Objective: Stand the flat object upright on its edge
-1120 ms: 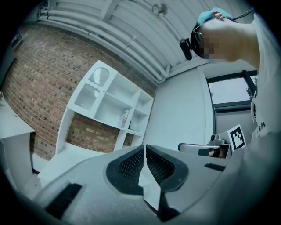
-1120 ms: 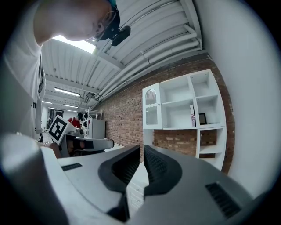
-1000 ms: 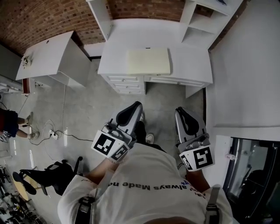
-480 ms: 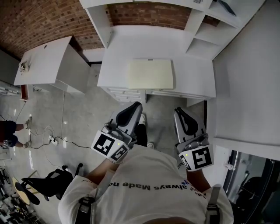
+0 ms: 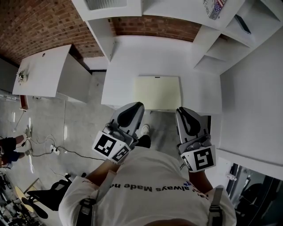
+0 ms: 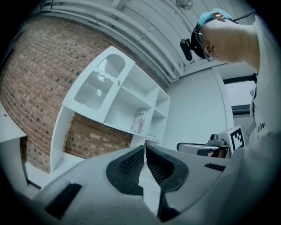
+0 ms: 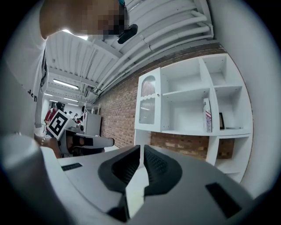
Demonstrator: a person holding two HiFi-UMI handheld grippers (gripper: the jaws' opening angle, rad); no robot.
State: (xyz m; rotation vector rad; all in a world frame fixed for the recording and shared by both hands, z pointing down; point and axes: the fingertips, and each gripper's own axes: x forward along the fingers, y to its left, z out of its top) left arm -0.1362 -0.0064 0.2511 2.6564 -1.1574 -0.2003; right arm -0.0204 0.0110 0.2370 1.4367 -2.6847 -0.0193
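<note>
A pale cream flat board [image 5: 157, 93] lies flat on the white desk [image 5: 124, 66], near its front edge, seen in the head view. My left gripper [image 5: 134, 108] is held close to my body with its tip just short of the board's near left corner; its jaws are shut and hold nothing. My right gripper [image 5: 185, 114] hangs beside it at the board's near right corner, also shut and holding nothing. Both gripper views point up at the shelves; in them the left gripper [image 6: 144, 151] and the right gripper [image 7: 141, 151] show jaws closed together. The board is hidden there.
A white shelf unit [image 5: 230, 39] with a small printed carton [image 5: 214, 7] rises behind and to the right of the desk. A second white table [image 5: 42, 70] stands to the left, against the brick wall [image 5: 31, 22]. Cables [image 5: 53, 148] lie on the grey floor at left.
The desk and board have come nearer and lower in the head view as I stepped toward them. Both grippers keep the same pose, shut.
</note>
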